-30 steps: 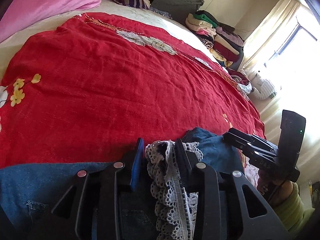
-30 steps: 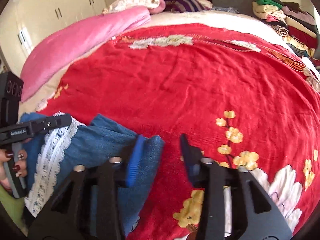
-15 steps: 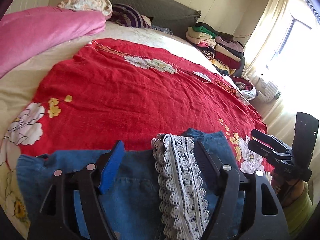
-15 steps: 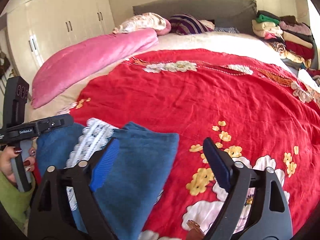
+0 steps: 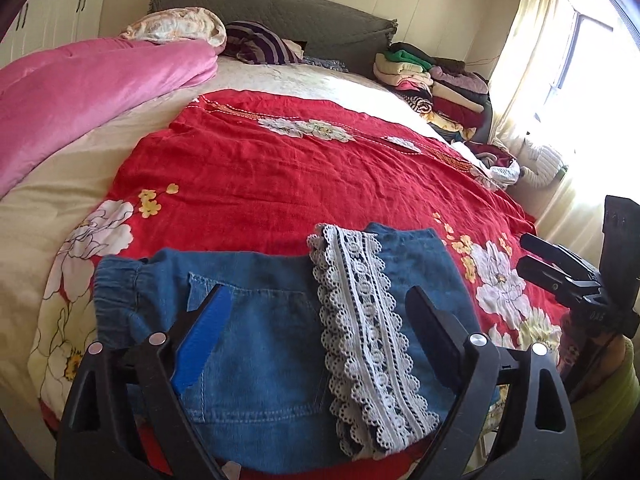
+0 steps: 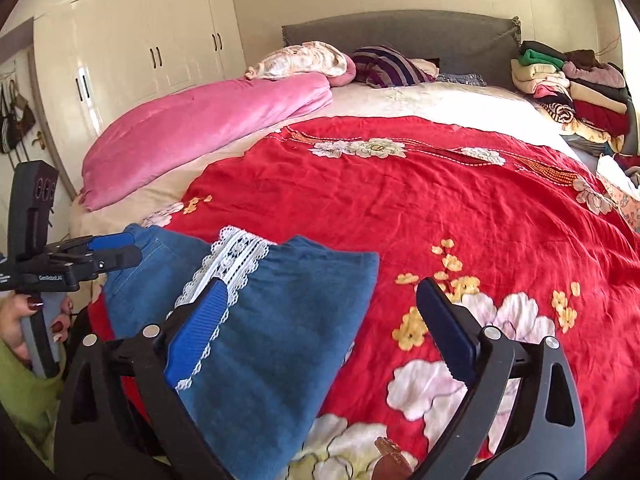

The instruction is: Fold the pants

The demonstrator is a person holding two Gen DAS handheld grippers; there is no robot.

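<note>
Blue denim pants [image 5: 272, 320] with a white lace trim [image 5: 360, 320] lie folded on the red flowered bedspread [image 5: 280, 168], near its front edge. My left gripper [image 5: 316, 308] hovers above them, its jaws opening wide, and the pads touch no cloth. The right gripper [image 5: 560, 276] shows at that view's right edge. In the right wrist view the pants [image 6: 280, 340] lie at lower left. My right gripper [image 6: 322, 292] hangs over their right edge and the bedspread [image 6: 440, 200], its jaws also opening and nothing pressed between them. The left gripper [image 6: 116, 252] is at far left.
A pink duvet [image 5: 80, 92] lies along the bed's left side, with pillows [image 5: 260, 42] at the grey headboard. Stacked folded clothes [image 5: 432, 88] sit at the far right corner. A wardrobe [image 6: 140, 52] stands left; a curtained window [image 5: 532, 60] is right. A hand [image 6: 24, 320] holds the left gripper.
Both grippers let go of the pants, their jaws spread wide, and they drew back and up. The lace-trimmed fold now lies flat on the denim.
</note>
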